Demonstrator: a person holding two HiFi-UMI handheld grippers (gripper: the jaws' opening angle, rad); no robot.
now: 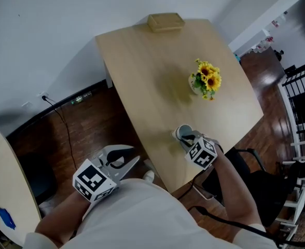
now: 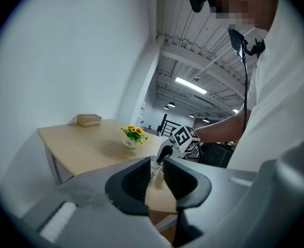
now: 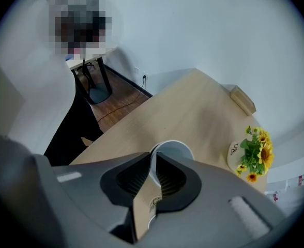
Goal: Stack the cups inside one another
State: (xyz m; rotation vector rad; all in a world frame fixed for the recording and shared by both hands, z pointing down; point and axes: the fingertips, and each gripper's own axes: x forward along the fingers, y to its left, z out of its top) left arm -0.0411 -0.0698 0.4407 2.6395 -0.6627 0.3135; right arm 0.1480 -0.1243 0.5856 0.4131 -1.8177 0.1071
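A paper cup (image 1: 183, 133), brown outside and white inside, stands upright near the front edge of the light wooden table (image 1: 152, 71). My right gripper (image 1: 189, 138) points steeply down over it. In the right gripper view the cup (image 3: 173, 150) has its near wall between the pads of that gripper (image 3: 153, 156); the jaws stand slightly apart around the wall, not pressing. Whether more cups sit inside it I cannot tell. My left gripper (image 1: 125, 162) hangs off the table's left side, open and empty. Its own view shows the gap between its jaws (image 2: 157, 169) and the cup (image 2: 153, 165) beyond.
A white pot of sunflowers (image 1: 205, 80) stands mid-table, right of centre. A small wooden box (image 1: 165, 21) lies at the far edge. A black chair (image 1: 246, 165) is under the table's right front. A second pale table (image 1: 2, 185) is at the far left.
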